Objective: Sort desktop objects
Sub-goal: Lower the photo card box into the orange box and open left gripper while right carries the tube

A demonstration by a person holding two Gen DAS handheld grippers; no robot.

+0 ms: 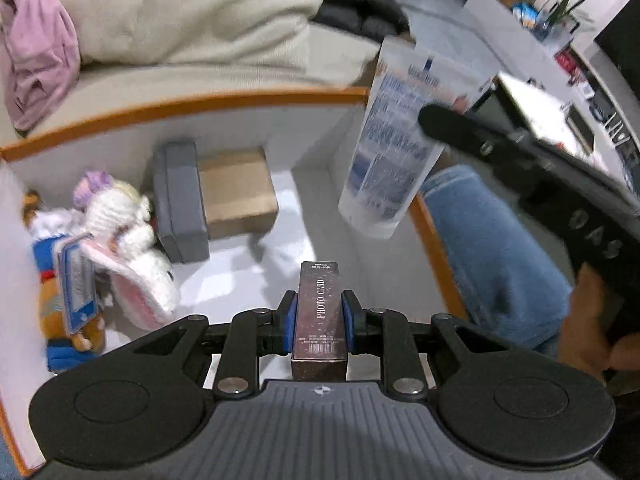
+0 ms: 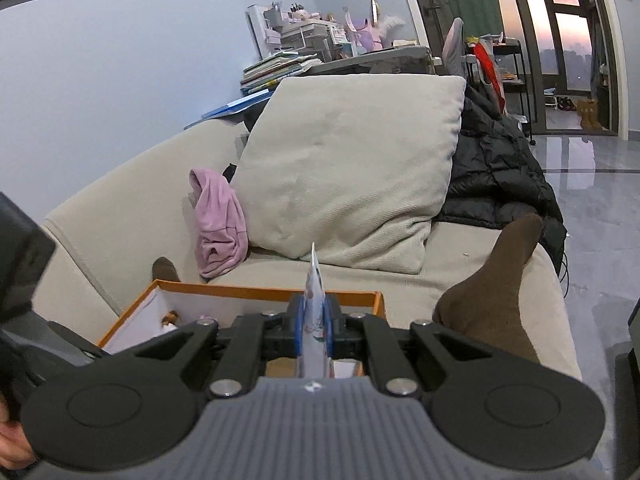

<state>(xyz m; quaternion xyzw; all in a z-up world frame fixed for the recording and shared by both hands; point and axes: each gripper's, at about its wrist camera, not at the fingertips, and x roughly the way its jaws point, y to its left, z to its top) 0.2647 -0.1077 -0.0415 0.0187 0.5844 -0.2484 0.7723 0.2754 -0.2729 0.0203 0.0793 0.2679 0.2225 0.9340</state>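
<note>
Left gripper: nearest my left camera; its blue pads are clamped on the two long sides of the photo card box, a slim dark carton printed "PHOTO CARD", pointing away from me over the storage box.
Right gripper: jaws nearly together, pinching the flat tail of the white tube; in my left view the tube hangs cap-down over the right wall of the storage box.
Storage box: orange-rimmed, white inside, sitting on the beige sofa in front of me.
Inside, far middle: a grey case standing on edge, touching a brown carton to its right.
Inside, left: a white crocheted bunny leaning against a blue-and-orange plush toy with a tag.
Sofa: a large beige cushion, a pink cloth just left of it, a black jacket to the right.
My legs: a blue trouser leg right of the storage box; a brown sock on the seat.
</note>
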